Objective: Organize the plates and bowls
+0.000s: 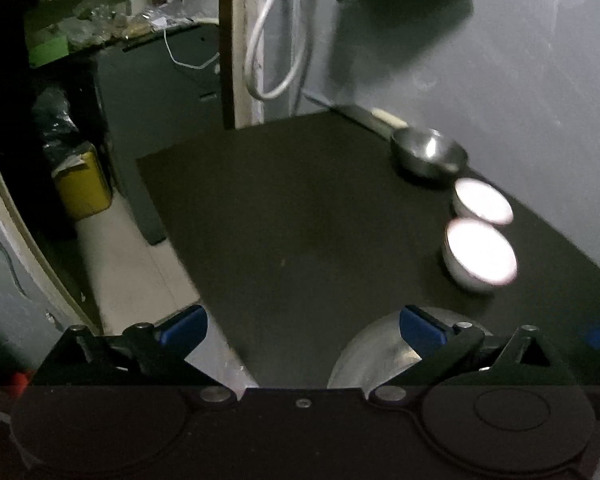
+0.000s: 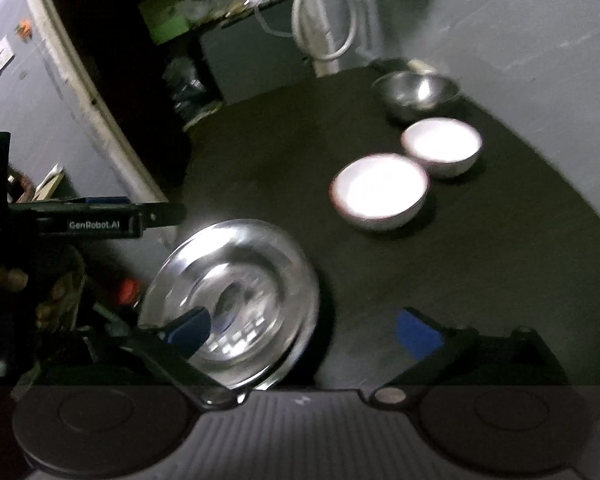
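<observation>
A steel plate (image 2: 236,300) lies at the near left of the dark table (image 2: 380,280); its edge shows under my left gripper's right finger (image 1: 364,356). Two white bowls (image 2: 380,192) (image 2: 442,144) and a steel bowl (image 2: 416,92) stand in a row toward the far right, also in the left wrist view (image 1: 480,250) (image 1: 484,202) (image 1: 428,154). My left gripper (image 1: 302,326) is open and empty above the table's near left edge; it shows from the side in the right wrist view (image 2: 100,220). My right gripper (image 2: 304,330) is open and empty, its left finger over the plate.
A grey wall (image 1: 500,60) runs along the table's right side. A white cable (image 1: 268,52) hangs by a post at the far end. A yellow container (image 1: 84,188) and black bags sit on the floor left of the table.
</observation>
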The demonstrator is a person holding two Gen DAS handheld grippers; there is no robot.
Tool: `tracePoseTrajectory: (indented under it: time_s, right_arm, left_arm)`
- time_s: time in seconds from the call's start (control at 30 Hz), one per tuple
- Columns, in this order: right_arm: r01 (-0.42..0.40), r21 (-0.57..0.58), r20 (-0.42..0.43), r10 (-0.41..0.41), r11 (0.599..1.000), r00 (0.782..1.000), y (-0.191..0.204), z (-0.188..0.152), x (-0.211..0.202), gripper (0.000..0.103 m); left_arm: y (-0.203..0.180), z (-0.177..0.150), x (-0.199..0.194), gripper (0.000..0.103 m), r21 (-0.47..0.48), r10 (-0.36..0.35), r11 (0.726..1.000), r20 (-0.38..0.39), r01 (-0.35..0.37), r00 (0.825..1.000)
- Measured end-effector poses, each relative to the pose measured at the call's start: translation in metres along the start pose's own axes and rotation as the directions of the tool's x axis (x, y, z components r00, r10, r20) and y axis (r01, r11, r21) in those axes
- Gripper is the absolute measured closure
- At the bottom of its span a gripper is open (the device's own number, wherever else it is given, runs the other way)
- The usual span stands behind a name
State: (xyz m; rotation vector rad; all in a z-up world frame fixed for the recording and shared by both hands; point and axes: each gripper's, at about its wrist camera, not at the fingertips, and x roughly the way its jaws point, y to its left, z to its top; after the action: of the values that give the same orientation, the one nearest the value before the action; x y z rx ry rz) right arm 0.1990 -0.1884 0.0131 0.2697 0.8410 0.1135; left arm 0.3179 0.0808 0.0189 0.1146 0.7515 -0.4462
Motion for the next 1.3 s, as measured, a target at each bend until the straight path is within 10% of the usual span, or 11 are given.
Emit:
tracePoseTrajectory:
  time_s: [0.63,0.8,1.3]
  right_arm:
    - [0.037,0.086,0.18,-0.052,0.996,0.982,-0.157,0.163,0.119,0.001]
    - [-0.014,0.088,0.161,0.0,0.996,0.987,-0.18,0.178,0.152,0.018]
    - [-0.134,0.09,0.113,0.123,0.987,0.986,-0.186,0.187,0.179,0.067]
  left_arm:
    - [-0.082,0.15,0.184,0.001,-0.269,0.019,0.963,0.027,-0.011,0.999]
    - [-0.099,0.166,0.229,0.003,-0.281,0.007,0.96,-0.006,-0.008,1.0]
    - [-0.114,0.161,0.253,0.075,-0.241,-0.048,0.97,-0.066,0.031,0.997]
